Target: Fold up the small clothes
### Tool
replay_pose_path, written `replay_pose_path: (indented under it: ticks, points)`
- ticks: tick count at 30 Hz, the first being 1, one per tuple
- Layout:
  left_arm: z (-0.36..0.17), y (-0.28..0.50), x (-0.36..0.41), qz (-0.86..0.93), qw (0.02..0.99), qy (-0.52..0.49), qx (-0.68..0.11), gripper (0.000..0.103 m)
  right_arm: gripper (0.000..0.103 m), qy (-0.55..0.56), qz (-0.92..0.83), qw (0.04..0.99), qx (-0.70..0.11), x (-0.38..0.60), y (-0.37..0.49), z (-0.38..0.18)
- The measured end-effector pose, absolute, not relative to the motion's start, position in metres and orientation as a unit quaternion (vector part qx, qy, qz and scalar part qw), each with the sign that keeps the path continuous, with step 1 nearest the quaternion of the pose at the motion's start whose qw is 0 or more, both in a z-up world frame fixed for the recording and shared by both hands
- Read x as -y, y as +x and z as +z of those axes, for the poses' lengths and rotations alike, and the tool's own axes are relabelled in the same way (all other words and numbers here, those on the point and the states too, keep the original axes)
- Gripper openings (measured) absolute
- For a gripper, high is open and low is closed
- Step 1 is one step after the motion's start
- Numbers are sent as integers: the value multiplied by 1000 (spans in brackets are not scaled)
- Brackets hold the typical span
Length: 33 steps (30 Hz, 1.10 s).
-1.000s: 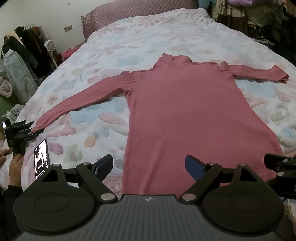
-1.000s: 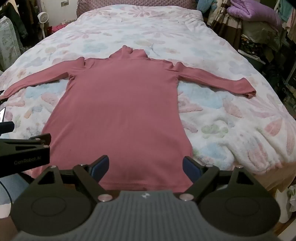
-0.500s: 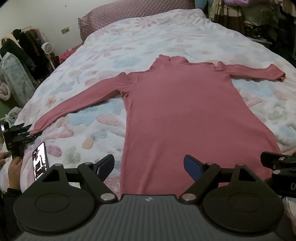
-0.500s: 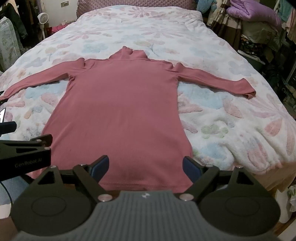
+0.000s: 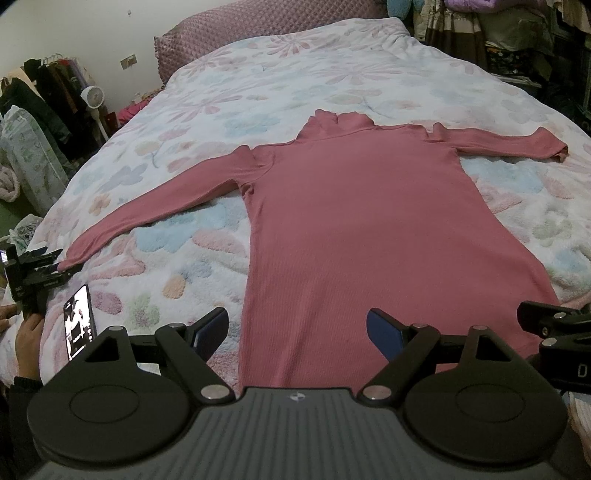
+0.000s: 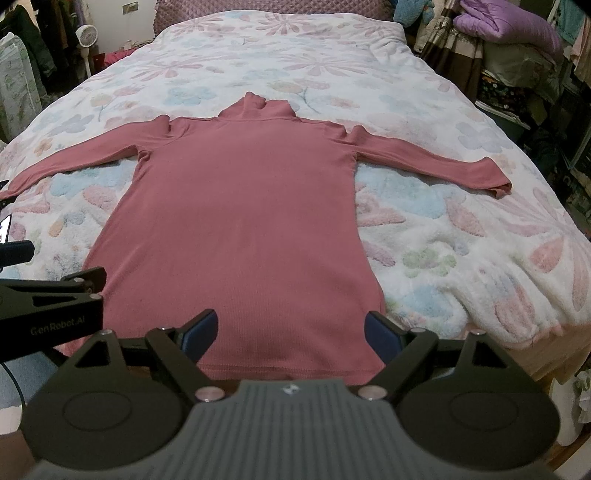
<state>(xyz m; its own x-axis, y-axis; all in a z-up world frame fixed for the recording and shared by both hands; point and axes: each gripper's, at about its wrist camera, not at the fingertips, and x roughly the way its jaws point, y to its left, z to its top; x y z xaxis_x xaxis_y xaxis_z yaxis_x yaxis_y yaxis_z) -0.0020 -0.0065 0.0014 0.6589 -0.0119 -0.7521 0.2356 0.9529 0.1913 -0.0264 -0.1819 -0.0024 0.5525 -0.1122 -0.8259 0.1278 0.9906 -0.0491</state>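
Note:
A pink long-sleeved turtleneck [image 5: 362,229] [image 6: 243,221] lies flat on the bed with its collar away from me and both sleeves spread out sideways. My left gripper [image 5: 297,332] hovers open above the lower left part of the hem with nothing between its blue pads. Over the hem's middle and right, my right gripper [image 6: 290,334] is also open and empty. Part of the other gripper's black body shows at the right edge of the left wrist view [image 5: 554,332] and at the left edge of the right wrist view [image 6: 51,306].
The floral fleece blanket [image 6: 461,236] covers the whole bed. At the bed's left edge a person's hand [image 5: 27,336] holds a phone [image 5: 79,321] in a black mount. Hanging clothes and a fan [image 5: 94,98] stand left; piled bedding [image 6: 509,33] is right.
The left wrist view has drifted slightly, so the garment sits a little further left and lower in it. The right wrist view is nearly unchanged. Both grippers stay open.

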Motion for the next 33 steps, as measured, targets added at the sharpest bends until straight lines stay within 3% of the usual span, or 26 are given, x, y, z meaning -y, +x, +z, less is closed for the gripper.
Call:
replay_pose_path:
  ticks: [33]
  points:
    - [1, -3, 14, -70, 899, 135, -411, 99, 83, 8, -67, 880, -469, 181, -26, -3]
